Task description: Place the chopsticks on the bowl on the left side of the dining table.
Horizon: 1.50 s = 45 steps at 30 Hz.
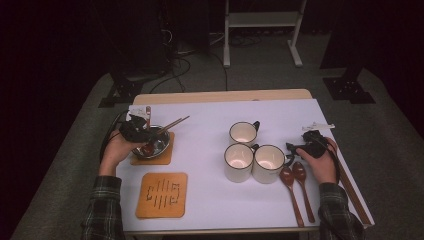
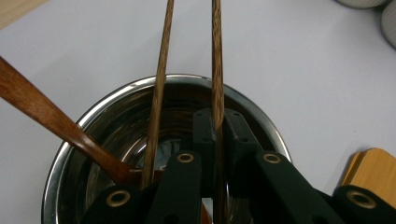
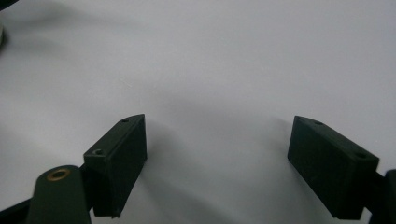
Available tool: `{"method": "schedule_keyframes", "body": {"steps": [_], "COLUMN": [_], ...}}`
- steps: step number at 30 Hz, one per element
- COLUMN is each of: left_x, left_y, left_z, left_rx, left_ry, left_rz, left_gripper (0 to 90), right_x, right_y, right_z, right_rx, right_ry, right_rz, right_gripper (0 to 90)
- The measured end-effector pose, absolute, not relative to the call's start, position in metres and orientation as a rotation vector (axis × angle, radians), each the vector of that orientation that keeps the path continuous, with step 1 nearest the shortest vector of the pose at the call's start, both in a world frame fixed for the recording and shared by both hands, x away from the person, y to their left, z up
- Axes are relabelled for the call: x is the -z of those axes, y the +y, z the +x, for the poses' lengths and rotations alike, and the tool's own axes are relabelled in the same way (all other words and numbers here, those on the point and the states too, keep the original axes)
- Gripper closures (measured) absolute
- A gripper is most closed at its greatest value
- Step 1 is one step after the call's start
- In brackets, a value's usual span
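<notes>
My left gripper [image 1: 142, 134] hovers over a steel bowl [image 1: 161, 145] on an orange mat [image 1: 162, 159] at the table's left. In the left gripper view its jaws [image 2: 217, 130] are shut on one wooden chopstick [image 2: 217, 65]. A second chopstick [image 2: 161, 70] runs just left of the jaws, outside the pads. Both point away over the bowl's rim [image 2: 140, 88]. A wooden spoon [image 2: 42, 112] leans in the bowl. My right gripper [image 1: 295, 148] rests by the mugs, open [image 3: 217, 158] over bare white tabletop with nothing between its pads.
Three white mugs [image 1: 243, 132] [image 1: 238, 161] [image 1: 269, 162] stand right of centre. Two wooden spoons [image 1: 295, 187] lie beside them, and a pair of chopsticks [image 1: 352, 192] lies along the right edge. A second orange mat [image 1: 161, 195] sits near the front left.
</notes>
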State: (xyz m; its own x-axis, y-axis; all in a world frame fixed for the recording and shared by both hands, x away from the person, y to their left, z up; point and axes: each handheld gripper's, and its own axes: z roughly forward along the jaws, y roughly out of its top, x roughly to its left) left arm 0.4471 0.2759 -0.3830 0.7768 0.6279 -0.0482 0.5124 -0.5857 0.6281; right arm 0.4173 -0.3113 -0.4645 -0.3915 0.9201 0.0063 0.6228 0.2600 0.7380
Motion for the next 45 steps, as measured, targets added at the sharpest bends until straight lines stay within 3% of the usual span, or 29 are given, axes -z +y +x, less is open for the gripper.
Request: {"method": "schedule_keyframes", "body": {"steps": [45], "left_x": [0.406], "left_y": [0.291], "left_z": [0.454], "left_rx": [-0.167], "left_ry": [0.913], "left_rz": [2.332], "left_gripper": [84.3], "right_x": [0.465], "right_y": [-0.311], "right_z": [0.417], "right_rx": [-0.935], "right_ry": [2.109], "right_rz": [1.399], "right_gripper": [18.2]}}
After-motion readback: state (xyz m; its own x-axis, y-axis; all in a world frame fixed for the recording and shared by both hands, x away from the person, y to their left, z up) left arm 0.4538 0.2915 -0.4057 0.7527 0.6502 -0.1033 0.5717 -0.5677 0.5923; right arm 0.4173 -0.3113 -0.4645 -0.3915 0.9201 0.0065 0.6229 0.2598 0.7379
